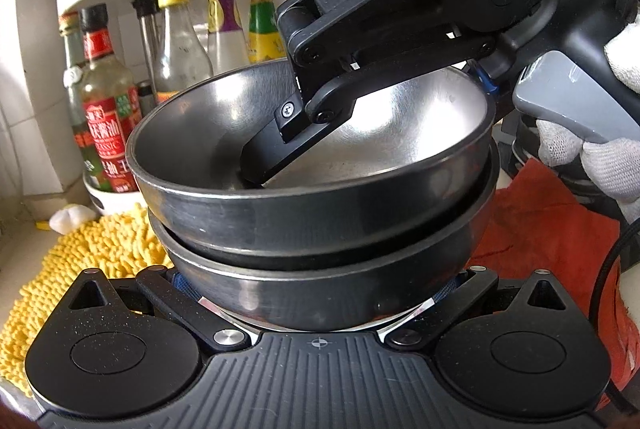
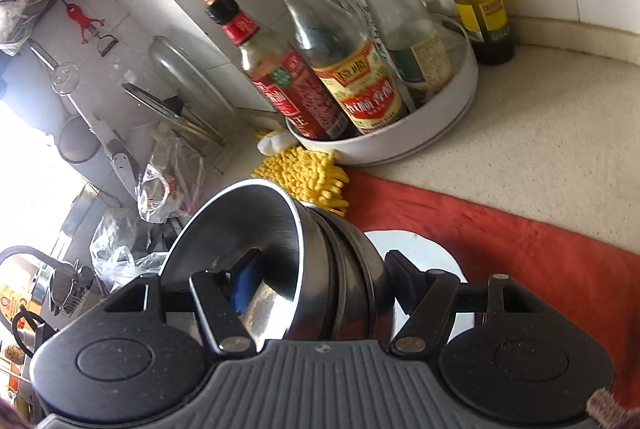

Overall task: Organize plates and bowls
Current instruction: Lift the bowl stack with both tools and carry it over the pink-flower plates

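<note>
Left wrist, "DAS" on right tool (image 1: 280,157) clamping nested steel bowls (image 1: 312,165), left tool's (image 1: 316,293) grip unclear.

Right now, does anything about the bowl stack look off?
Yes. The top steel bowl sits crooked in the lower steel bowl, its rim higher on one side. The right gripper clamps the stack's wall, one finger inside the top bowl; the left gripper grips the lower bowl.

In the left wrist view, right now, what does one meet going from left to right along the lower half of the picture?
Yellow chenille cloth → stacked steel bowls → red cloth → the person's white-gloved hand, which holds the right tool that reaches into the top bowl.
</note>
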{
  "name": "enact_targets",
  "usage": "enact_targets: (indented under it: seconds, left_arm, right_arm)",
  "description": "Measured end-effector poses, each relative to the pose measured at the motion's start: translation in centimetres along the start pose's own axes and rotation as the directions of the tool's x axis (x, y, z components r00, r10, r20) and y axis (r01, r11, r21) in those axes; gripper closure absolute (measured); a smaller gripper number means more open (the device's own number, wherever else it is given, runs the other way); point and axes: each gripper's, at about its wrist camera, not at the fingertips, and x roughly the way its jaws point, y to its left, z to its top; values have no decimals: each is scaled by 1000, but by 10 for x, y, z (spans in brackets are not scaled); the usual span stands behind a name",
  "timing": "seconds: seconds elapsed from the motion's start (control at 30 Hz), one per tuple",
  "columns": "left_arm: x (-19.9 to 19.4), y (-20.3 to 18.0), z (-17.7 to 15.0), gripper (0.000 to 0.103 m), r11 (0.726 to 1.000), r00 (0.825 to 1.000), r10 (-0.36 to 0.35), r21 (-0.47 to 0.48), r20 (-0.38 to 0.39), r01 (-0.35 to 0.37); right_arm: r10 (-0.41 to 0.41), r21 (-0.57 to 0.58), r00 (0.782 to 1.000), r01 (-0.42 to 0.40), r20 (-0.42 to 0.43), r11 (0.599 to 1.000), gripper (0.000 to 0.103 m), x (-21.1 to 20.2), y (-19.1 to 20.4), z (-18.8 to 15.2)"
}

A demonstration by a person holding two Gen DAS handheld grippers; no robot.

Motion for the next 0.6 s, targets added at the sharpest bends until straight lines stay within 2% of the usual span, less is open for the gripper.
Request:
enact_targets:
  seconds: [0.6]
  left_arm:
    - [30,6,-30,0,999,995,-25,-27,-95,23]
  right_arm:
    - [7,23,998,-5,-66,1000,40,46,-31,-12]
